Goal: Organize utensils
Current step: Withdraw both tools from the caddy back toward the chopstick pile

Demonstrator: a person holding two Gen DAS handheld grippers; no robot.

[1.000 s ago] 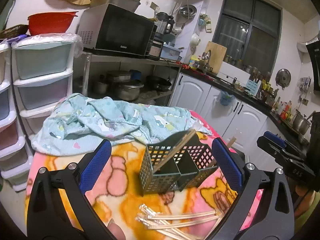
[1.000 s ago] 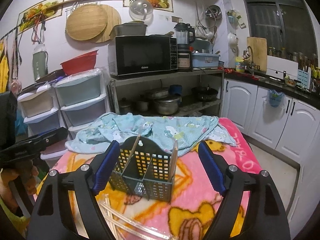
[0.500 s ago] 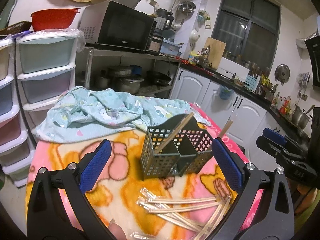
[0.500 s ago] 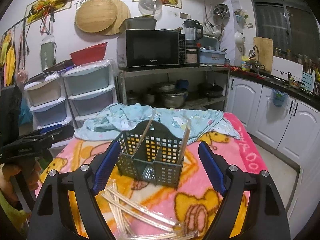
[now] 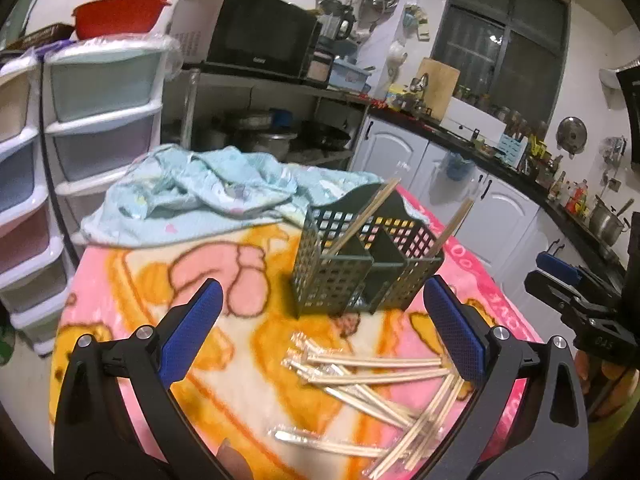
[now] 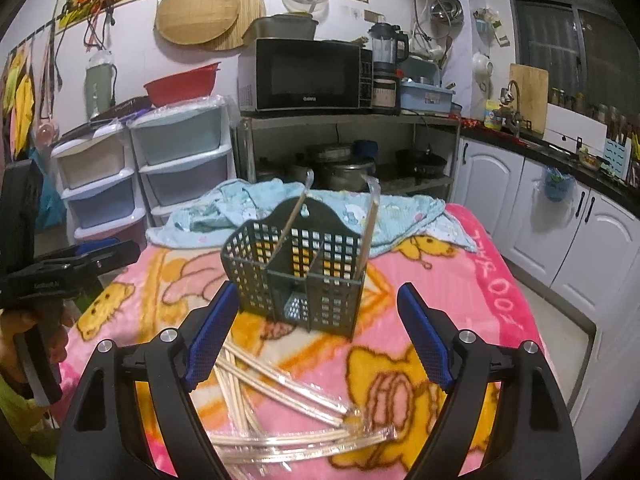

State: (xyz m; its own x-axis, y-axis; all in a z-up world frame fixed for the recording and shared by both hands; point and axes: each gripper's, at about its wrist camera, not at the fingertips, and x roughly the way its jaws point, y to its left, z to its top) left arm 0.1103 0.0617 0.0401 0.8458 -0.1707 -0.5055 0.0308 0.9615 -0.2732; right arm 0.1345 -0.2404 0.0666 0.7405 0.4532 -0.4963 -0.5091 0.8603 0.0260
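Observation:
A dark green perforated utensil caddy with compartments stands on the pink cartoon blanket. Two wrapped chopstick pairs lean in it, one on the left side, one on the right. Several plastic-wrapped chopsticks lie scattered on the blanket in front of the caddy. My left gripper hovers open above that pile, nothing between its blue pads. My right gripper is open too, just short of the caddy, over the loose chopsticks. Each gripper shows at the edge of the other's view.
A crumpled light-blue cloth lies behind the caddy. Plastic drawer towers stand beyond the table's left. A metal rack with a microwave and pots is behind. White cabinets line the right; floor drops off past the blanket's right edge.
Both grippers have come down and forward toward the table. More of the loose chopstick pile now shows beneath them, and the caddy looks closer. Jaws unchanged.

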